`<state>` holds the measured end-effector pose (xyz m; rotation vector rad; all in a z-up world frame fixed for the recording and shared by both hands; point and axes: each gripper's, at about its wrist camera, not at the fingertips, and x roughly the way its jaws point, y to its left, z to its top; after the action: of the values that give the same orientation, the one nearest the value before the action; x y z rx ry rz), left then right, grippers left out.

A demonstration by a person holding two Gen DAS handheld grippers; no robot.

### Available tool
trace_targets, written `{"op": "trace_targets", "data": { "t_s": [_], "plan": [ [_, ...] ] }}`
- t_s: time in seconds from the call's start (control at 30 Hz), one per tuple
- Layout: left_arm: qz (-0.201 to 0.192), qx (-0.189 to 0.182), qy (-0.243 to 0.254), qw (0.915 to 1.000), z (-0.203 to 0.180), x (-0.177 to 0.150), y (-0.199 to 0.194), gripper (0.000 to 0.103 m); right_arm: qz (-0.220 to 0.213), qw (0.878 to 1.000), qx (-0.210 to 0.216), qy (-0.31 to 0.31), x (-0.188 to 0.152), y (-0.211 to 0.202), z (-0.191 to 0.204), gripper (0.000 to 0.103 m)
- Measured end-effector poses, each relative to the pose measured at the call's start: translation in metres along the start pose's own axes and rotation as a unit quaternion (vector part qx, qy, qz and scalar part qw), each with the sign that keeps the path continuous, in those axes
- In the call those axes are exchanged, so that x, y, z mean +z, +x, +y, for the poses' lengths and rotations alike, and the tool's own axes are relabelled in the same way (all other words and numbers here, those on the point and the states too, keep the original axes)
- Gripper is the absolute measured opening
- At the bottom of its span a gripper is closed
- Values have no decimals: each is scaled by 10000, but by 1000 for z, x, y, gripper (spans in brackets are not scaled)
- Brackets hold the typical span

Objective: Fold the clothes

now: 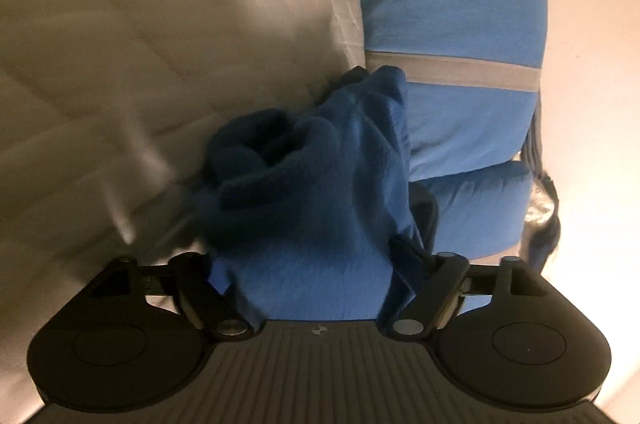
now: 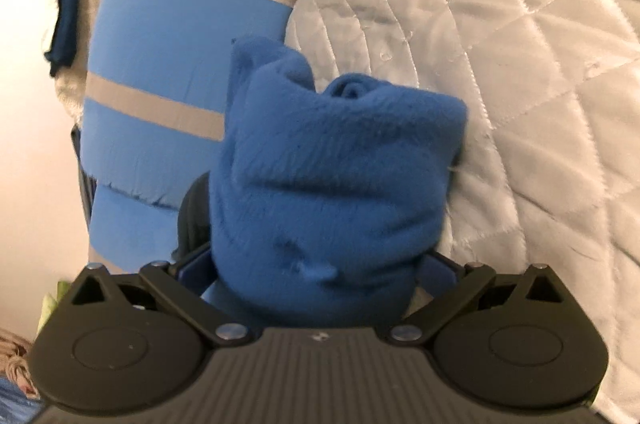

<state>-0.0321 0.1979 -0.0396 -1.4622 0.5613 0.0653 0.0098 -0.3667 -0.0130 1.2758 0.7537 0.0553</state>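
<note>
Blue fleece garment [image 1: 316,192], bunched into a thick soft bundle, shown from both wrist views; in the right wrist view the same fleece [image 2: 332,184] fills the centre of the frame. It is held above a white quilted bedspread [image 1: 140,44], beside a light-blue cushion with grey stripes [image 1: 452,12]. The nap is plush and the cloth limp: judged light, compliant, not fragile, moderately grippy rather than slippery, and prone to sag and unroll wherever it is unsupported. Best taken at a hem or corner, where only a layer or two lies between the pads; a hold on the bulk, as here, gathers many layers and gives little control of the fold line.

Left claw [image 1: 316,260]: the fleece passes between its jaws and spills forward over them, hiding the fingertips. The jaws stand wide, and whether the pads press on the cloth cannot be told.

Right claw [image 2: 320,264]: the bundle sits between the jaws, rising directly ahead of the camera and covering the fingertips. Grip again cannot be told.

Both claws thus carry the bundle from opposite ends, over the bedspread [image 2: 520,64] and just beside the cushion [image 2: 180,36].
</note>
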Motion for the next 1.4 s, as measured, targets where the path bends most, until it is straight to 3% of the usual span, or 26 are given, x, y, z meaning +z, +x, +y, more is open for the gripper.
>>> {"op": "trace_targets", "data": {
  "t_s": [0.23, 0.27, 0.3, 0.37, 0.4, 0.47, 0.67, 0.87, 1.13, 1.2, 1.23, 1.27, 1.4],
  "plan": [
    [99, 6, -46, 9999, -3, 4, 11, 83, -157, 9996, 28, -221, 5, 24, 6, 99],
    [120, 51, -46, 9999, -2, 4, 11, 77, -182, 9996, 24, -222, 5, 26, 7, 94],
    [143, 110, -46, 9998, 0, 5, 11, 61, -192, 9996, -33, -200, 6, 27, 6, 89],
    [187, 205, -54, 9996, 2, 6, 11, 47, -162, 9996, -194, -141, 7, 30, 6, 64],
    [207, 235, -65, 9995, 3, 6, 12, 39, -115, 9995, -232, -168, 8, 30, 7, 60],
    [221, 282, 109, 9993, -1, 5, 10, 34, -53, 9989, -244, -406, 9, 28, 14, 47],
    [176, 430, 516, 9976, -21, -4, -12, 27, -106, 9961, -379, -789, 1, 7, 32, 38],
    [344, 656, 831, 9938, -19, -31, -75, 27, 78, 9928, -746, -934, -17, -47, 31, 38],
    [425, 947, 1085, 9887, 6, -67, -148, 28, 389, 9897, -995, -957, -59, -124, -13, 39],
    [424, 1004, 1163, 9872, 8, -70, -152, 34, 358, 9893, -1074, -920, -64, -132, -19, 46],
    [421, 1076, 1152, 9866, 9, -68, -148, 37, 363, 9888, -1147, -886, -64, -133, -21, 58],
    [419, 1160, 1125, 9860, 10, -65, -143, 44, 393, 9868, -1272, -918, -64, -132, -20, 77],
    [437, 1439, 996, 9836, 10, -60, -141, 60, 338, 9778, -1754, -1095, -67, -140, -13, 93]
  ]
}}
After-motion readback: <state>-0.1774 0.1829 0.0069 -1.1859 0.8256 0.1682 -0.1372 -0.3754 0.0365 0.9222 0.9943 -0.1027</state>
